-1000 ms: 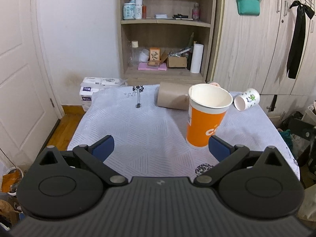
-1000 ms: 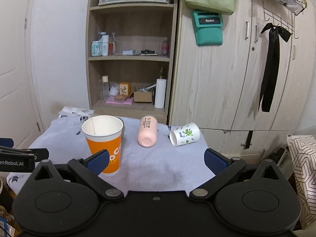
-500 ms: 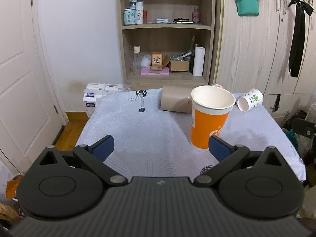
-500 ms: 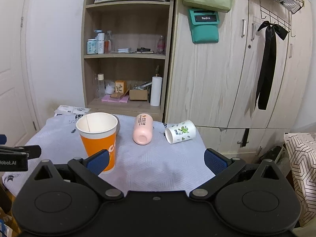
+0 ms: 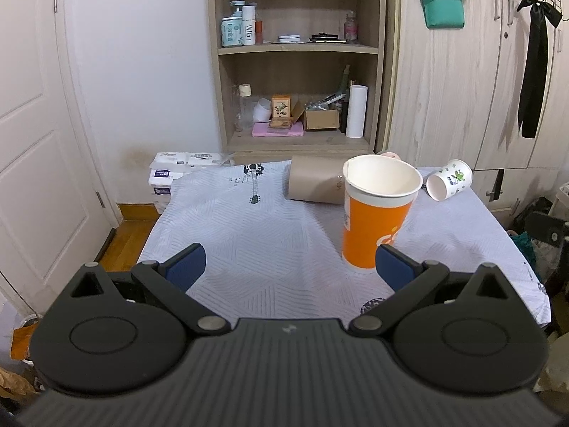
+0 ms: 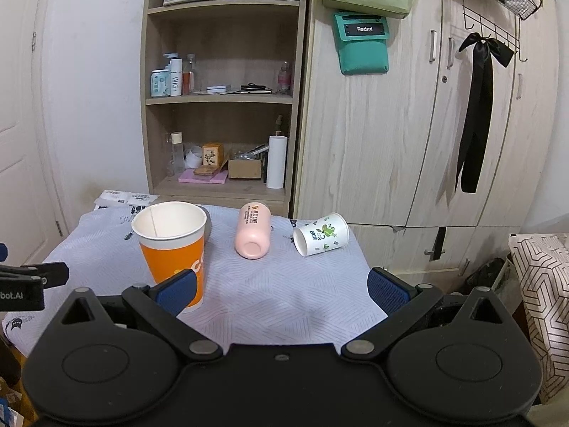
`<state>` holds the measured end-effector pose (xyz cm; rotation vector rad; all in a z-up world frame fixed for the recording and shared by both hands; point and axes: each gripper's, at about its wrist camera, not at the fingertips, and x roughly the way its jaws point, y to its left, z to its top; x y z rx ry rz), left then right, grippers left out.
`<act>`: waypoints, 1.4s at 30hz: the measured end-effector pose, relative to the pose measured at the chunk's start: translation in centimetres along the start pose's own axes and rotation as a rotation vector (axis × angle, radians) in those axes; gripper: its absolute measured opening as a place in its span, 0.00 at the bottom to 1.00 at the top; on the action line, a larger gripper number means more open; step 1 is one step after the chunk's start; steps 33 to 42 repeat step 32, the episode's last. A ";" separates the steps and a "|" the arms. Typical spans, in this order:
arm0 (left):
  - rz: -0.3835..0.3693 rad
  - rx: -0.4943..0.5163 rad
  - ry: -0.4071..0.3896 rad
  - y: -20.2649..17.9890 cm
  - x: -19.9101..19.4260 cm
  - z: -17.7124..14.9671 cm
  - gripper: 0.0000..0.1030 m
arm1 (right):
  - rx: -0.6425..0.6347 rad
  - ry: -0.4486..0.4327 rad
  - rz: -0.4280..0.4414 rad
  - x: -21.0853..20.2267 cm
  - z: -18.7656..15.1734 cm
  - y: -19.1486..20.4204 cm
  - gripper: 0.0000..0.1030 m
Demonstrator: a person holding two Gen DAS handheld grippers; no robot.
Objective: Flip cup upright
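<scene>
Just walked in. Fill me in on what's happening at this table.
A person holds a two-finger tool in each hand over a cloth-covered table. Both the left tool and right tool are open and hold nothing. The orange cup stands upright. The brown cup, pink bottle and small white cup lie on their sides, untouched.

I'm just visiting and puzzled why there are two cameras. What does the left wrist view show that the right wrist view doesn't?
Only the left wrist view shows the brown cup lying on its side behind the orange cup, and the wooden floor.

Only the right wrist view shows the whole pink bottle lying down, and the patterned bag.

Both show the upright orange cup, the small white cup tipped on its side, the tablecloth, the shelves, and an open gripper.
</scene>
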<state>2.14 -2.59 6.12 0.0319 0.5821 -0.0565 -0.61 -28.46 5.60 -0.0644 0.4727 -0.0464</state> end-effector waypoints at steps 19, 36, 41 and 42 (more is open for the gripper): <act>-0.024 -0.053 0.024 0.1 0.3 0.0 1.00 | -0.022 -0.008 -0.003 0.1 -0.1 0.1 1.00; -0.031 -0.058 0.015 0.1 0.2 0.0 1.00 | -0.025 -0.010 -0.003 0.1 -0.1 0.0 1.00; -0.031 -0.058 0.015 0.1 0.2 0.0 1.00 | -0.025 -0.010 -0.003 0.1 -0.1 0.0 1.00; -0.031 -0.058 0.015 0.1 0.2 0.0 1.00 | -0.025 -0.010 -0.003 0.1 -0.1 0.0 1.00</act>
